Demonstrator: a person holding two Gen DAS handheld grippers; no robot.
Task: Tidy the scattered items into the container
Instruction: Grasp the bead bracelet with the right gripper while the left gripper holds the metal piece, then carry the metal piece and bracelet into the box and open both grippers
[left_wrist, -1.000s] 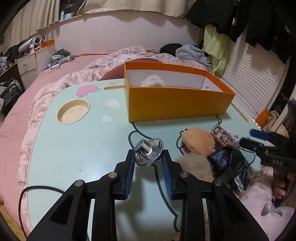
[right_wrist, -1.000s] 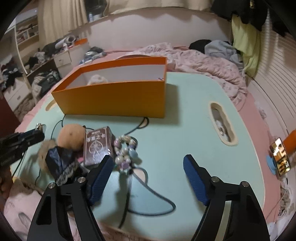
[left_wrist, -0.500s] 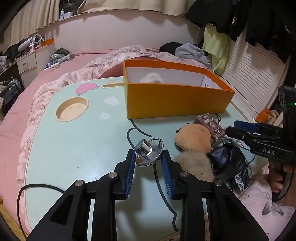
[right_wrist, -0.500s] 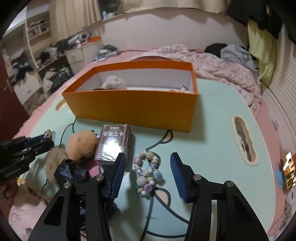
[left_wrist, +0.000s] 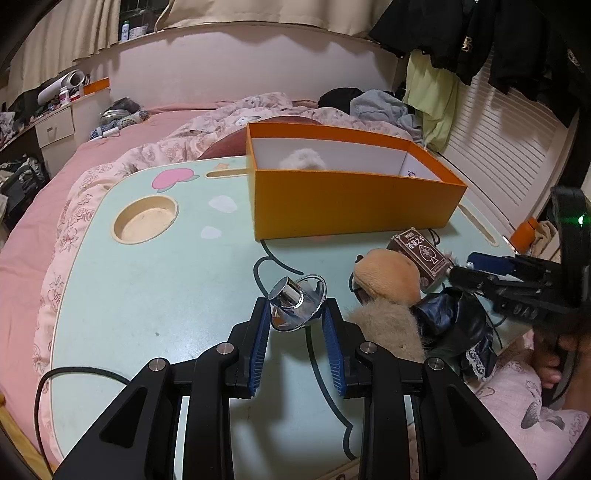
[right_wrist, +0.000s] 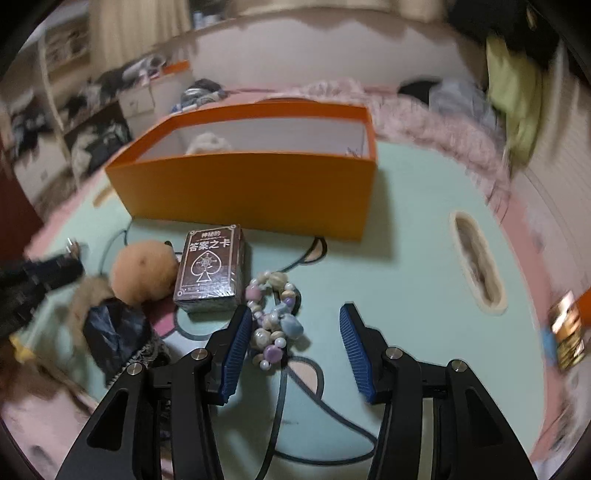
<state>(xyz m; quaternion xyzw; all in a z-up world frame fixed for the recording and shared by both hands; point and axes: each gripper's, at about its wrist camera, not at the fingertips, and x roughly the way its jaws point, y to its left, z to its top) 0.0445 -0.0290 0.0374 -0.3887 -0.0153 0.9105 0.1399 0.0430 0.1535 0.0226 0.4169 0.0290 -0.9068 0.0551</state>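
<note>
The bead bracelet (right_wrist: 271, 317) lies on the tabletop (right_wrist: 406, 258) between the closing right gripper (right_wrist: 295, 332) pads — hard against the left one — strung away toward the orange box (right_wrist: 258, 184), while the left gripper (left_wrist: 295, 321) pinches a chrome fitting (left_wrist: 297, 302).

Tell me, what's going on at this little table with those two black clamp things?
A person is tidying loose bits into the orange box, holding a clamp tool in each hand. The left gripper is shut on a shiny metal knob, held above the table. The right gripper is closing around a bead bracelet that lies on the table beside a card box; its pads have not clamped it yet. A brown plush toy waits nearby, and something white and fluffy is already in the box.
</note>
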